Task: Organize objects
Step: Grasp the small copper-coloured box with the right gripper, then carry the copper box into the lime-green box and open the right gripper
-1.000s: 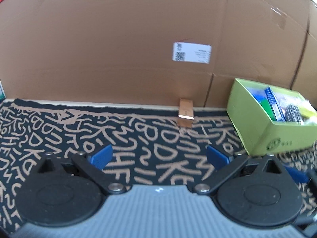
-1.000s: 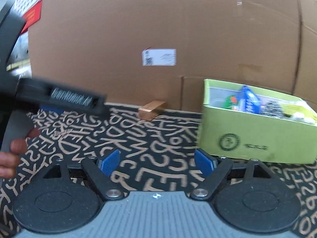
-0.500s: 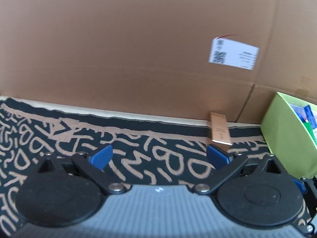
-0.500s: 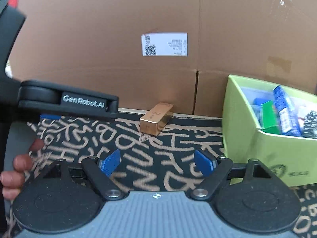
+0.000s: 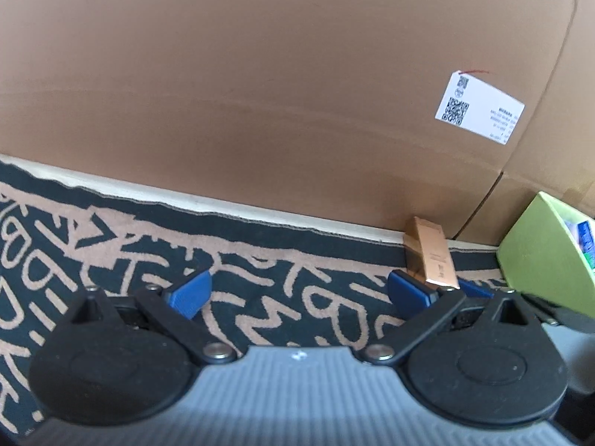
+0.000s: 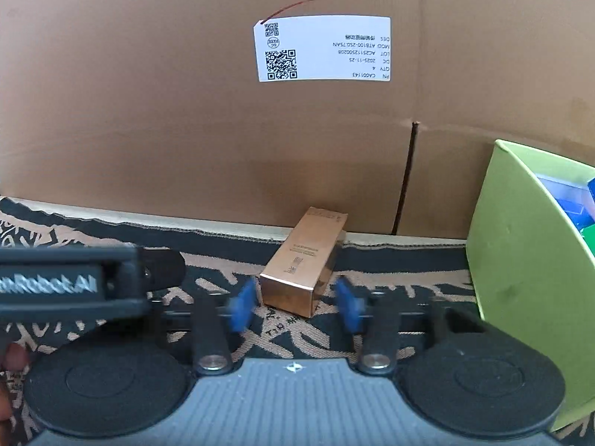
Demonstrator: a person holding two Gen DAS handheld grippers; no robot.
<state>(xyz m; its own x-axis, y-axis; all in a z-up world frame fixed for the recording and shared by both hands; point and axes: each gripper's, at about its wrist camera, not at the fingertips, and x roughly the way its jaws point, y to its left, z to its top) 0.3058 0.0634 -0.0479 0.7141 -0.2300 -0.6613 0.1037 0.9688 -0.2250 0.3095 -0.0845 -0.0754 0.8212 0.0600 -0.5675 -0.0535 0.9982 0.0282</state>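
Note:
A small copper-gold carton lies on the patterned rug against the cardboard wall; it also shows in the left wrist view. My right gripper is at the carton's near end, its blue pads blurred, apart and just short of either side of it, not touching. My left gripper is open and empty over the rug, left of the carton. A green box holding several blue and green items stands to the right, also in the left wrist view.
A tall cardboard wall with a white label closes the back. The black and tan rug covers the floor. The left gripper's body reaches in from the left of the right wrist view.
My right gripper has moved forward to the carton and its jaws have narrowed around it. My left gripper has swung left, so the carton and green box slid to the right edge.

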